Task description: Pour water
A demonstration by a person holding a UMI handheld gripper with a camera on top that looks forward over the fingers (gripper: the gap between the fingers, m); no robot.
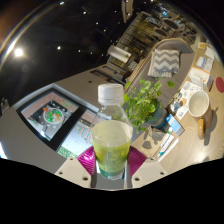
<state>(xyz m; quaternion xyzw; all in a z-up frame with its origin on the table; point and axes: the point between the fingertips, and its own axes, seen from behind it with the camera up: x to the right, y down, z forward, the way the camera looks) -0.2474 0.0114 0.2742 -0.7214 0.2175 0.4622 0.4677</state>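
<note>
A clear plastic bottle (112, 135) with a white cap and yellowish-green liquid stands upright between my fingers. My gripper (112, 160) is shut on the bottle's lower body, with the magenta pads (88, 158) pressed against both of its sides. The bottle hides the table straight ahead of the fingers. A white cup (198, 104) stands on the table to the right, well beyond the fingers.
A leafy green plant (146, 100) sits just behind the bottle to the right. A framed picture (50, 115) lies on the left. A zigzag-patterned cushion (163, 62) and a white tray (170, 45) lie farther back. Small items crowd the table's right side (205, 75).
</note>
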